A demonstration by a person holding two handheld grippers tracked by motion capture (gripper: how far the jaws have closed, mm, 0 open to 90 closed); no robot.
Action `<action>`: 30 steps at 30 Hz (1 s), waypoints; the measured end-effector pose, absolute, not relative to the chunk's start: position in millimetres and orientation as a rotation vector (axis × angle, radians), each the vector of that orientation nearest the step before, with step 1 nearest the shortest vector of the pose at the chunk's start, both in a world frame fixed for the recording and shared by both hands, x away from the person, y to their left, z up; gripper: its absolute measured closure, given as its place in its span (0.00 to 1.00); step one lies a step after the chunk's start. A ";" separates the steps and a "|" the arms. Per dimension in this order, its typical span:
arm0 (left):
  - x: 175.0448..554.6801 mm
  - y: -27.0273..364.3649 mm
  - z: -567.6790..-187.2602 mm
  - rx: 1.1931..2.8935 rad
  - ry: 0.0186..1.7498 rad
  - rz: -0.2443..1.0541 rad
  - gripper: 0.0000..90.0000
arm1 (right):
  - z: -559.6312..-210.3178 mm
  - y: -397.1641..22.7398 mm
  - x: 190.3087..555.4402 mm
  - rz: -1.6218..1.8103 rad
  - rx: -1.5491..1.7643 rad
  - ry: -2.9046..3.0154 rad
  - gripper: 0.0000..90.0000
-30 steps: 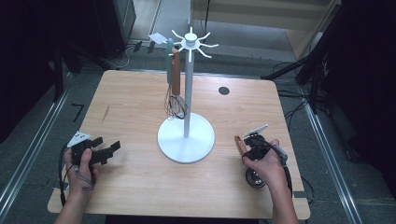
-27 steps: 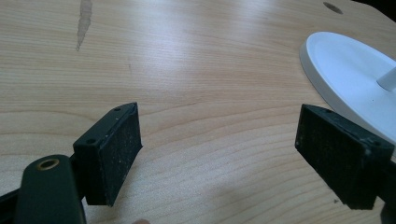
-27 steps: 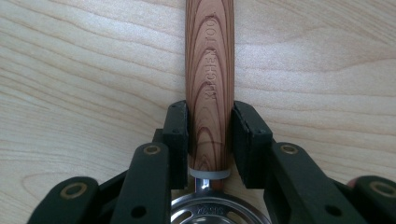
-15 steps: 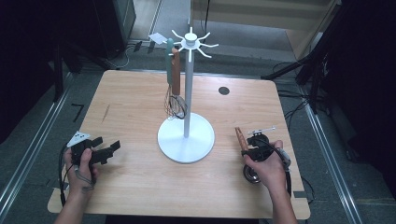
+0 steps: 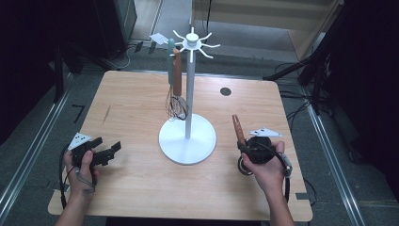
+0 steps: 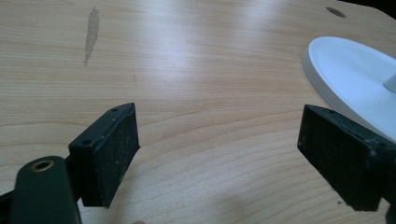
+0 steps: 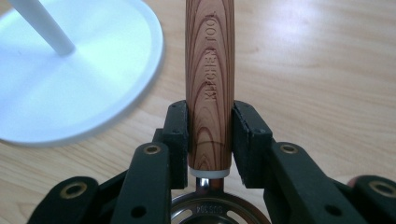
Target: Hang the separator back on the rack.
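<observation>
While the left gripper (image 5: 107, 151) rests low over the bare wood near the left front corner of the table (image 5: 141, 108), its jaws stand wide apart with nothing between them, having just been opening a little further; in the left gripper view its pads (image 6: 111, 156) frame only the grain of the tabletop and the rim of the white disc-shaped base (image 6: 352, 79) at the right. The right gripper (image 5: 248, 149), held in the person's right hand (image 5: 267, 172) to the right of that base, is clamped on a wooden-handled kitchen utensil (image 5: 238, 128): in the right gripper view the pads press both sides of the handle (image 7: 209, 84) just above its white collar, and the handle, stamped with lettering along its length, points away from the camera. A round perforated metal head (image 7: 215, 210) sits below the collar between the gripper's arms; from above it shows just over the tabletop beside the hand. The white stand (image 5: 189, 84) rises from its base in the middle of the table, with spokes fanning out at the top. Two utensils hang from those spokes on its left side, a teal-handled one (image 5: 171, 61) and a brown-handled whisk (image 5: 177, 77), their wire ends close above the base.
</observation>
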State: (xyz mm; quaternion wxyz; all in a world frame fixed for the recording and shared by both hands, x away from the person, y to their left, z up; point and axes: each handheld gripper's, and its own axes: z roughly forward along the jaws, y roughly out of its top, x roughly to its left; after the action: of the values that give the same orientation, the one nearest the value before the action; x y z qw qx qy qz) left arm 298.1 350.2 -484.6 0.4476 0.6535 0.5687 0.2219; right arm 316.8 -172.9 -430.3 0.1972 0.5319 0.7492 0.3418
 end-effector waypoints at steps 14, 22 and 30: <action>295.9 347.5 -483.7 1.611 1.409 0.624 0.00 | -403.2 -150.6 293.3 1.213 1.268 1.964 0.78; 296.0 346.6 -483.6 1.614 1.419 0.637 0.00 | -387.2 -135.0 280.7 1.312 1.169 1.903 0.78; 295.7 346.4 -483.7 1.614 1.423 0.642 0.00 | -369.4 -125.8 273.4 1.398 1.093 1.864 0.78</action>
State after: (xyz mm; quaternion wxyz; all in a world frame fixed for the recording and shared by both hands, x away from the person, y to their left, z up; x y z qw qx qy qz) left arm 295.7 346.4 -483.7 0.4333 0.6477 0.5712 0.2576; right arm 273.4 -125.8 -369.4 0.2802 0.4077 0.6951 0.5216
